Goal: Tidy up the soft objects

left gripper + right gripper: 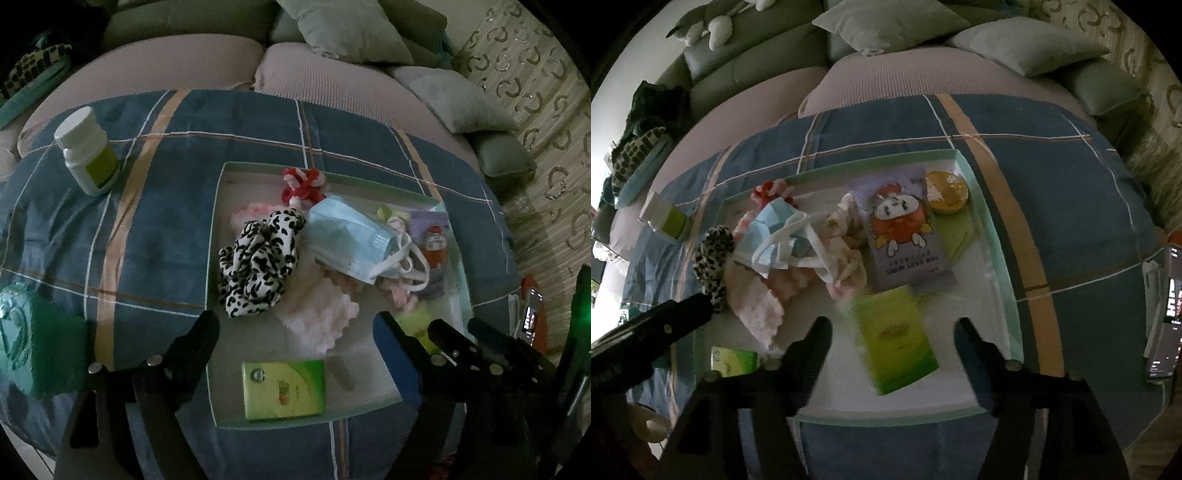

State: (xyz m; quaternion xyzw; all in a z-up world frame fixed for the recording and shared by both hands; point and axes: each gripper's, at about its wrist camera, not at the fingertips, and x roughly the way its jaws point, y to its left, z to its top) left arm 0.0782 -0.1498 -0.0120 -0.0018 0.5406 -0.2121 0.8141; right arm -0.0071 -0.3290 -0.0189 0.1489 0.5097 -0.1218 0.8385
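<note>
- We hold our left gripper over the near left part of the shallow tray, jaws spread wide with nothing between them; the green tissue pack lies flat on the tray floor just below.
- Our right gripper hangs over the near right part of the same tray, jaws likewise apart. The yellow-green packet lies between its fingers but looks blurred, and the pads do not press on it, so we read it as released rather than gripped.
- Already inside the tray: the leopard-print scrunchie, the blue face mask, the pink fluffy cloth, the red-and-white knotted piece at the far edge, a purple cartoon sachet and a round yellow puff in the far right corner.
- The soft things are gathered, then, but loosely: mask straps trail over the pale patterned fabric, and the scrunchie leans on the tray's left wall.
- Outside the tray, the white bottle stands on the plaid blanket, well apart from the pile. It is hard, so we judge it is not ours to sort.
- A phone sits off at the right edge of the blanket.
- We judge the collecting mostly done; what may remain is tidying the heap, which the pictures cannot settle.
</note>
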